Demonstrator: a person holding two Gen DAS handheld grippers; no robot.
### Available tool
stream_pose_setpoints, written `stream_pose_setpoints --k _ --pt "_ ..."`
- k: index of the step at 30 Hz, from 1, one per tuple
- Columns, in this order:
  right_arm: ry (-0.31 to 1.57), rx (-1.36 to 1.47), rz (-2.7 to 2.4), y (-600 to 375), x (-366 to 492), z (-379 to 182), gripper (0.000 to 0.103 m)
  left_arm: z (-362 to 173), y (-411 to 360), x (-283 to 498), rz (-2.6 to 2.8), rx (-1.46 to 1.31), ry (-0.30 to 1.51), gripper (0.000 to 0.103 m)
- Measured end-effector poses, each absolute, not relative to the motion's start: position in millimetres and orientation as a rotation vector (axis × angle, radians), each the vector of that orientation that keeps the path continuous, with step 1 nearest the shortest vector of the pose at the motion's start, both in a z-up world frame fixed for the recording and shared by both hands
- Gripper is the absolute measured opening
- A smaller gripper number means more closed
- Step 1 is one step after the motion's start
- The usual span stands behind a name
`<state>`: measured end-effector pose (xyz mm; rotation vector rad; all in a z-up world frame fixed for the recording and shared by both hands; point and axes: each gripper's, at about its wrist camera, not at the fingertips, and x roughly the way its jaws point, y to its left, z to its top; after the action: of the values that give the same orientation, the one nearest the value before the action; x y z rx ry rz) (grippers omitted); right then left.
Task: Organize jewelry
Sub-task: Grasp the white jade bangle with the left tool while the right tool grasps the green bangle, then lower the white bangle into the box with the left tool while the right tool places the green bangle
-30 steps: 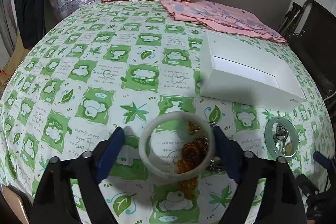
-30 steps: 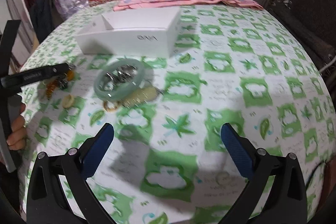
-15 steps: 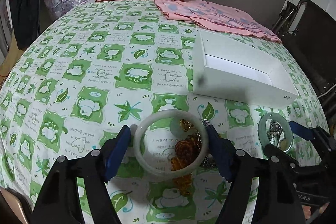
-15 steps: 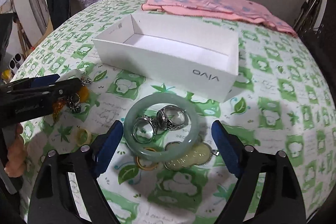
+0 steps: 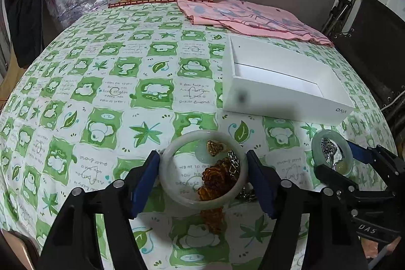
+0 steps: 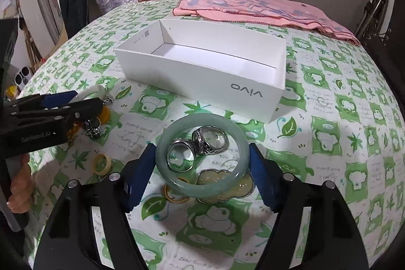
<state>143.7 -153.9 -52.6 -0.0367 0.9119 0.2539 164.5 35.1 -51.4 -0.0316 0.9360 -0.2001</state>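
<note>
Grippers have both closed in on their bangles over the last second: your right gripper (image 6: 202, 166), which was hanging well back over bare tablecloth, now brackets the green bangle (image 6: 202, 156), and your left gripper (image 5: 202, 177) has narrowed around the white bangle (image 5: 203, 168). That suggests you are past the approach and set up for two pickups at once. Using the white box (image 6: 202, 72) as the landmark: the green bangle lies just in front of its printed long wall, with two silver rings (image 6: 197, 148) inside the loop and a pale pendant (image 6: 225, 185) partly under its near edge. The white bangle sits off the box's near left corner, amber beads (image 5: 217, 179) piled inside it. Both sets of jaws stand spread, blue pads just outside each bangle's rim; I cannot tell whether they touch yet. The box is empty, so nothing is sorted so far.
</note>
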Motion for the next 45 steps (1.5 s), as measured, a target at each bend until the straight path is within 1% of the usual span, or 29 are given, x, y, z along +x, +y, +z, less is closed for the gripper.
stream_pose_setpoints --k 2,3,5,6,8,22,31,39,45 --pt "0.917 -0.036 0.255 -154.0 144.0 -53.1 0.069 -51.8 34.0 164.6 -0.209 -0.031 0.941 0.071" --pt "0.919 -0.04 0.254 -153.9 144.0 -53.3 0.069 -53.2 33.9 165.7 -0.214 -0.035 0.949 0.076" --pt "0.918 -0.044 0.253 -153.0 143.9 -53.5 0.069 -53.1 32.5 165.7 -0.215 -0.027 0.949 0.076" --pt "0.918 -0.041 0.255 -153.6 143.7 -53.4 0.069 -53.1 32.2 165.1 -0.215 -0.024 0.947 0.075" --pt "0.917 -0.035 0.256 -153.4 143.7 -53.0 0.069 -50.8 33.4 163.6 -0.225 -0.034 0.937 0.069" --pt "0.849 0.035 0.253 -171.4 134.0 -41.2 0.069 -33.4 38.2 156.6 -0.201 -0.039 0.844 0.069" --pt "0.728 0.113 0.207 -198.0 126.0 -9.6 0.069 -16.2 31.3 163.4 -0.23 -0.051 0.814 0.069" --pt "0.697 0.157 0.229 -207.3 174.3 20.5 0.069 8.6 -4.3 206.6 -0.288 -0.037 0.783 0.069" --pt "0.737 0.188 0.237 -207.7 209.0 11.5 0.069 0.7 -26.7 231.4 -0.286 -0.001 0.796 0.069"
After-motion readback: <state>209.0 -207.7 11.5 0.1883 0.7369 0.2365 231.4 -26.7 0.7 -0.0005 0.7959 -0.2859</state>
